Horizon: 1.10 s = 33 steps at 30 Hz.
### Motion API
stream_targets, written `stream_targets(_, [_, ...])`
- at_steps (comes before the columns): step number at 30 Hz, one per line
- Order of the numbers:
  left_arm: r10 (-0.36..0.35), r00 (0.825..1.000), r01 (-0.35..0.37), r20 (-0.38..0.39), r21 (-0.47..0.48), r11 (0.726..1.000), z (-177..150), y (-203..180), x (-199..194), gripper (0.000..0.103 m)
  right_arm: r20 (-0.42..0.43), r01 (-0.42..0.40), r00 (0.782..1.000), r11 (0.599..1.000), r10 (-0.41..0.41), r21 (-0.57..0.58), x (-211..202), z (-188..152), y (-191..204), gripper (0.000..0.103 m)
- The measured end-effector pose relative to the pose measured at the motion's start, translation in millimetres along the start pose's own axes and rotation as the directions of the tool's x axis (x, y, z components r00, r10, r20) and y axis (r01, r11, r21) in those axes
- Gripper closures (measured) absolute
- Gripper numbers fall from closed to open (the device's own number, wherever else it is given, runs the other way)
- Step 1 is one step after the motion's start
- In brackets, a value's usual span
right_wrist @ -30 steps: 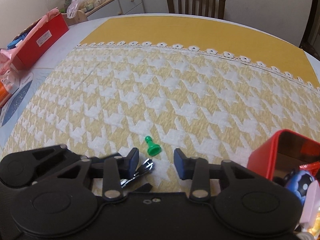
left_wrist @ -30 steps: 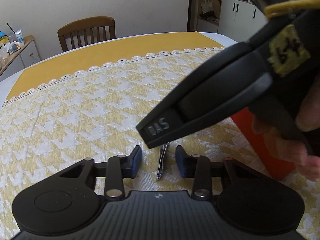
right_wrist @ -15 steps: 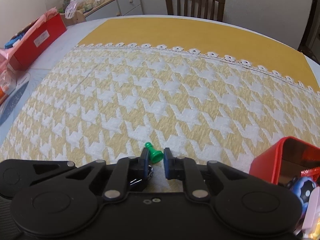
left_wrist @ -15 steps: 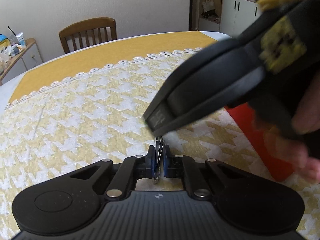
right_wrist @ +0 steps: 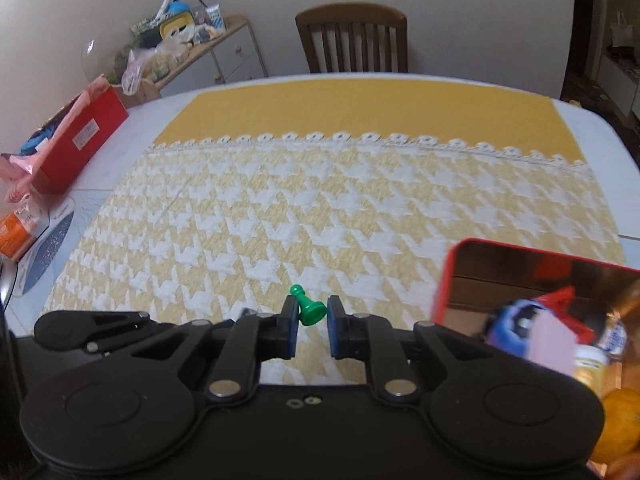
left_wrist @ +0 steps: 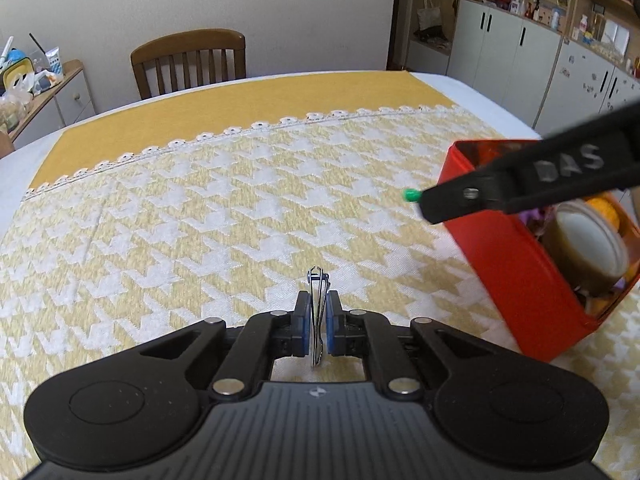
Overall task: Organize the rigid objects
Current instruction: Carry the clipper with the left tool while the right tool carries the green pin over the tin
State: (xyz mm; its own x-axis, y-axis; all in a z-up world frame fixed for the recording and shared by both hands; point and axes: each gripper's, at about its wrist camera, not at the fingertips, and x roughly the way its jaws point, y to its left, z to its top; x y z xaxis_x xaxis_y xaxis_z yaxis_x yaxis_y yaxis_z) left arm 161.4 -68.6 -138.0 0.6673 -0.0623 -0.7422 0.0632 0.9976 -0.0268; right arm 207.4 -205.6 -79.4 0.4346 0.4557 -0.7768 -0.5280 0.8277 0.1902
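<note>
A thin metal nail clipper (left_wrist: pixel 318 312) is pinched on edge between the blue pads of the left gripper (left_wrist: pixel 317 326); silver, narrow, its jawed tip sticking out past the fingertips, its rear end hanging below them. It is held off the yellow-and-white houndstooth tablecloth (left_wrist: pixel 200 232).

A small green pawn (right_wrist: pixel 307 307) is clamped at its base by the right gripper (right_wrist: pixel 312 326), jaws narrowed onto it. Glossy green plastic, round head, flared foot, tilted so the head leans forward-left past the fingertips. In the left view only the pawn's round head (left_wrist: pixel 409 195) is seen, poking out from the right gripper's black finger (left_wrist: pixel 520 184), which is marked "DAS" and is held over the near-left rim of the red box (left_wrist: pixel 516 264).

The red box is seen open-topped at the right of the cloth, filled with mixed items: a jar with a pale lid (left_wrist: pixel 586 248), a blue round object (right_wrist: pixel 516 326), orange pieces. A wooden chair (right_wrist: pixel 352 38) is seen beyond the table's far edge. A red carton (right_wrist: pixel 76 140) lies at the table's left side.
</note>
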Motion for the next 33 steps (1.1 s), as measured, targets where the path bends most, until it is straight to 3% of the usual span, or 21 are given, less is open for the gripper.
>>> stream_targets(6, [-0.027, 1.000, 0.027, 0.007, -0.043, 0.999, 3, -1, -20, 0.098, 0.039, 0.019, 0.999, 1.000, -0.020, 0.022, -30, -7, -13, 0.089])
stream_targets(12, [-0.035, 0.999, 0.036, 0.041, -0.018, 0.999, 8, -11, -40, 0.098, 0.081, 0.029, 0.996, 0.999, -0.031, 0.025, -58, -16, -22, 0.089])
stream_targets(21, [-0.046, 0.999, 0.046, -0.004, 0.010, 0.999, 8, -12, -21, 0.097, 0.115, 0.061, 0.992, 0.998, -0.060, -0.003, -86, -34, -32, 0.089])
stream_targets(24, [-0.034, 0.999, 0.034, -0.028, 0.023, 0.999, 8, -12, -7, 0.094, 0.118, 0.063, 0.991, 0.998, -0.066, 0.027, -93, -40, -40, 0.089])
stream_targets(31, [-0.038, 0.997, 0.040, -0.065, 0.030, 0.999, 8, -8, 26, 0.073, 0.114, 0.082, 0.989, 0.993, -0.091, 0.083, -102, -53, -55, 0.089])
stream_targets(33, [-0.043, 0.997, 0.045, -0.068, 0.023, 0.999, 9, -6, 32, 0.072, 0.112, 0.089, 0.989, 0.992, -0.100, 0.092, -104, -55, -56, 0.089])
